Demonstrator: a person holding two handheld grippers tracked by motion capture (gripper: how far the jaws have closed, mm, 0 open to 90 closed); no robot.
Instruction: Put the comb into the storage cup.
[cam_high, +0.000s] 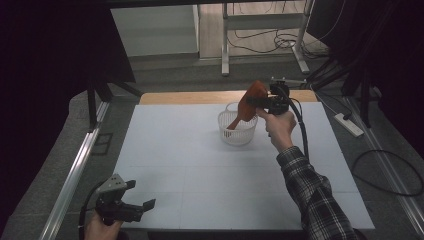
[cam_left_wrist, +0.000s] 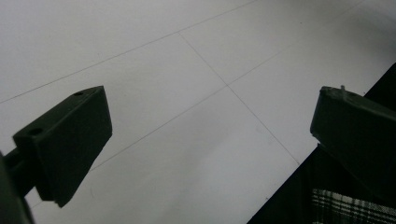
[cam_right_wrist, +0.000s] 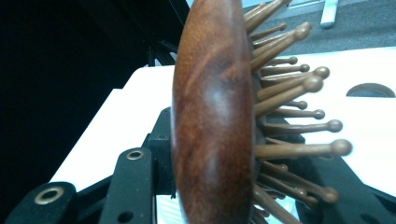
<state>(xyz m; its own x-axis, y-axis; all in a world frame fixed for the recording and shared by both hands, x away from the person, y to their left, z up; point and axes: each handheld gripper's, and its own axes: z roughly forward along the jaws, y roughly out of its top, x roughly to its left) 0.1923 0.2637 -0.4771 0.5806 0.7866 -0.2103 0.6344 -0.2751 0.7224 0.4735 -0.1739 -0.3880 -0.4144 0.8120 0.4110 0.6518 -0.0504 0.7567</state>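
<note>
High view: white table (cam_high: 200, 170) first; your right gripper (cam_high: 267, 102) sits above the far side, directly over the white slatted basket (cam_high: 238, 131); its jaws are clamped on the head of the wooden hairbrush (cam_high: 248, 104); right gripper view has the brush back (cam_right_wrist: 212, 116) edge-on between the jaws, pins (cam_right_wrist: 299, 84) pointing right. Brush long axis runs steeply down, handle end already inside the basket rim; so the drop looks near-vertical, straight below the jaws. Your left gripper (cam_high: 131, 206) rests at the near left edge, jaws wide apart, nothing between them, well apart from the basket; right hand is far nearer.
</note>
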